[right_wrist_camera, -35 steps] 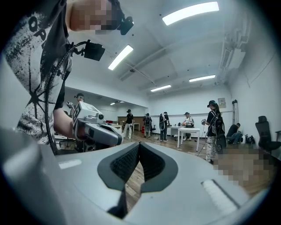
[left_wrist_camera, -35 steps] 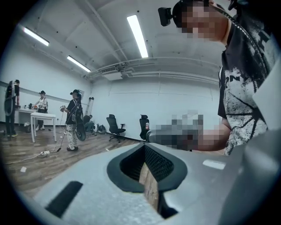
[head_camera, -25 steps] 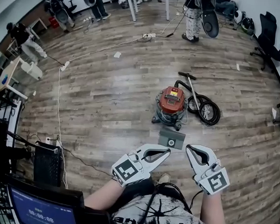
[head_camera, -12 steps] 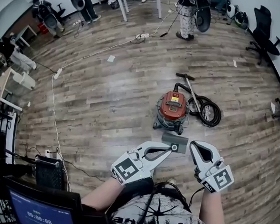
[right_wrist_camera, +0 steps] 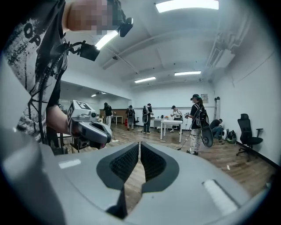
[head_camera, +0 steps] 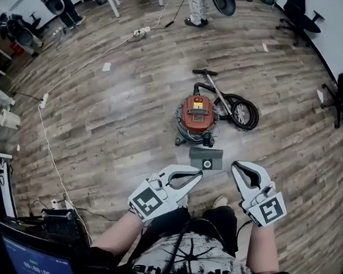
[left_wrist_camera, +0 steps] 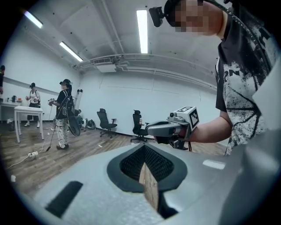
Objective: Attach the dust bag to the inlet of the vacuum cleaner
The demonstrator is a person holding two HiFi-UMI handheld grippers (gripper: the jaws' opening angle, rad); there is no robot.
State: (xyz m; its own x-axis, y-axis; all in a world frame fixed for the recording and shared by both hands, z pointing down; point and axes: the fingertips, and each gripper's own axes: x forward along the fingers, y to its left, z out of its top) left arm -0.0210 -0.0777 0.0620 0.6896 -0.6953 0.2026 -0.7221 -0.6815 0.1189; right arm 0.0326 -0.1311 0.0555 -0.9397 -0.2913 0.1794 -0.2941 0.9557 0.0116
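Just beside the vacuum cleaner (head_camera: 196, 116) the dust bag (head_camera: 205, 159) lies ungrasped, so the left claw (head_camera: 199, 174), pressed together, and the right claw (head_camera: 236, 166), just parting, hover empty nearby.

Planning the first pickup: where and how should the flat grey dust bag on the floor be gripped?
Probably grip the dust bag by a near corner, clear of the round hole, coming from above on the person's side. It lies flat on the floor before the red vacuum cleaner, so only a thin edge can be pinched.
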